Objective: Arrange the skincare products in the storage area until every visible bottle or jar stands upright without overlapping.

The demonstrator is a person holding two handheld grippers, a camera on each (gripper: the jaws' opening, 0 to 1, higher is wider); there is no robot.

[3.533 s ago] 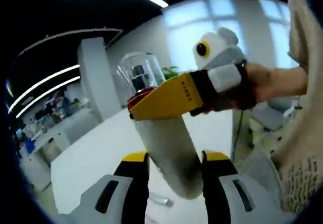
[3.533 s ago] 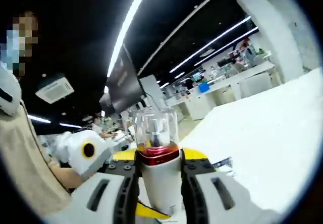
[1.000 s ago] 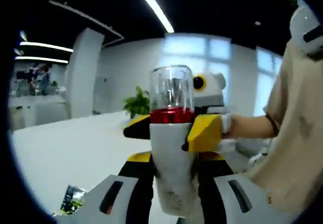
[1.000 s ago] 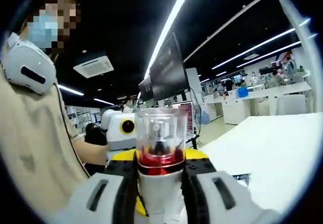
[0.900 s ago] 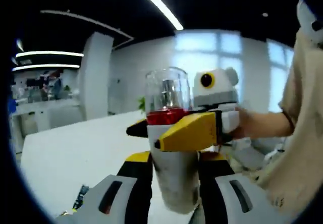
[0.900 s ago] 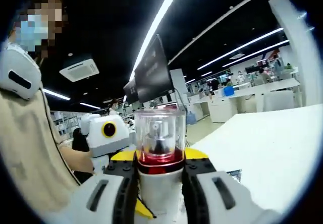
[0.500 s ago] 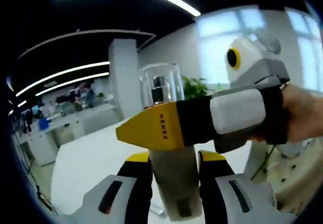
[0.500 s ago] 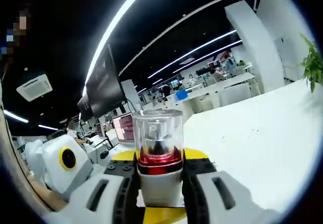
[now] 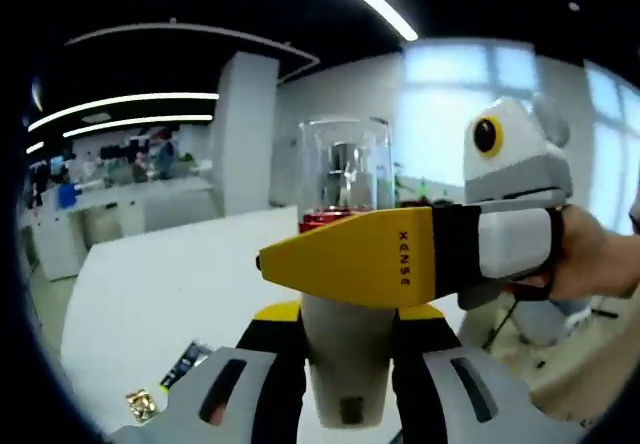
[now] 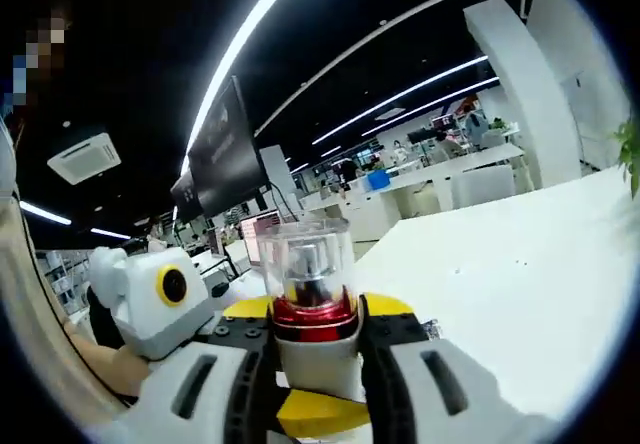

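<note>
A skincare bottle (image 9: 345, 264) with a white body, red collar and clear cap is held in the air above a white table (image 9: 150, 284). My left gripper (image 9: 348, 316) is shut on its lower body. My right gripper (image 9: 300, 256) reaches in from the right and clamps the bottle just below the red collar, one yellow jaw crossing in front. In the right gripper view the same bottle (image 10: 308, 274) stands between the jaws of my right gripper (image 10: 315, 309), which is shut on it. There the left gripper (image 10: 320, 412) shows a yellow tip below.
A person's hand (image 9: 590, 264) holds the right gripper. Small packets (image 9: 185, 364) lie on the table near the left gripper. The white table (image 10: 520, 264) stretches to the right, with a packet (image 10: 432, 329) on it. A hanging monitor (image 10: 225, 149) and office desks stand behind.
Both views have swung as the hands moved together. The bottle stays clamped by both grippers, with the right gripper's jaws still just below the red collar.
</note>
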